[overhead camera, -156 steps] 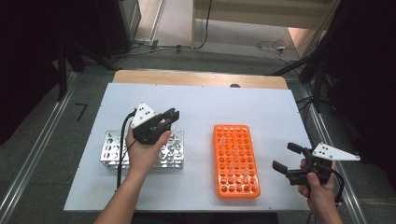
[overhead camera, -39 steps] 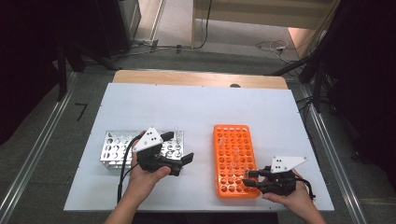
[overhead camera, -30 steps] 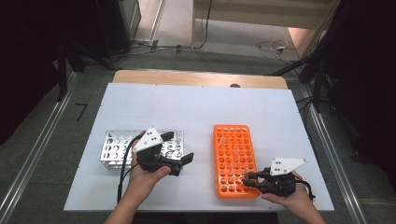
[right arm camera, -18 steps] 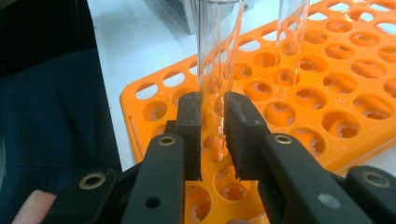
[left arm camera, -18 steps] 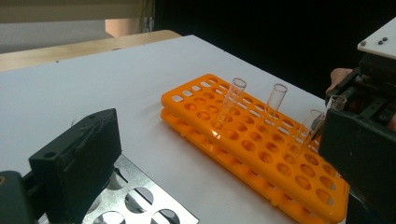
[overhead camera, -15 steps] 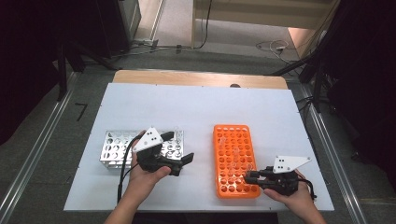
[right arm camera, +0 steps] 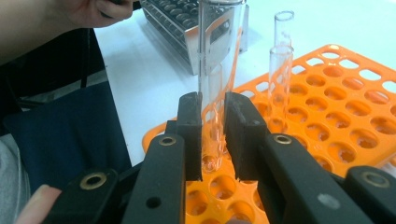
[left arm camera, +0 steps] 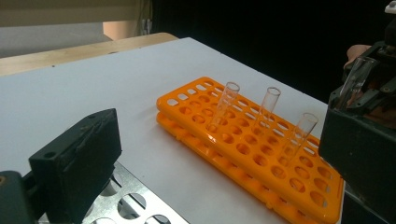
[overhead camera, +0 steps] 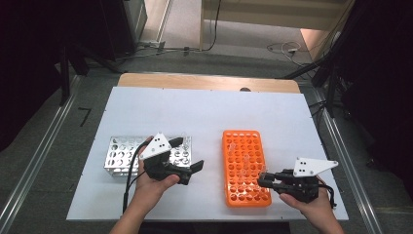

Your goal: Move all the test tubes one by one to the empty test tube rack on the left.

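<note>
From above, your right claw (overhead camera: pixel 263 179) sits at the near right corner of the orange rack (overhead camera: pixel 245 166), its jaws pointing left over the rack's edge; a clear tube (overhead camera: pixel 263 171) stands between them, too faint here to judge the grip. Your left claw (overhead camera: pixel 194 171) hangs over the desk (overhead camera: pixel 209 112) just right of the metal rack (overhead camera: pixel 118 155), pointing toward the orange one, with its jaws spread and nothing between them. In the left gripper view, your own two jaws stand wide apart at the frame's edges, holding nothing, above a corner of the metal rack (left arm camera: pixel 135 205). Beyond them the orange rack (left arm camera: pixel 243 149) lies on the white desk with three tubes upright in a row in its holes; a fourth tube (left arm camera: pixel 355 81) is raised at the far right in the other claw (left arm camera: pixel 357 95). In the right gripper view, your jaws are closed on the tube (right arm camera: pixel 212 93), pads pressing its lower part from both sides. It stands upright, its round bottom just above the rack's holes (right arm camera: pixel 224 186), clear of them. Two more tubes (right arm camera: pixel 279 70) stand in the rack behind it.
</note>
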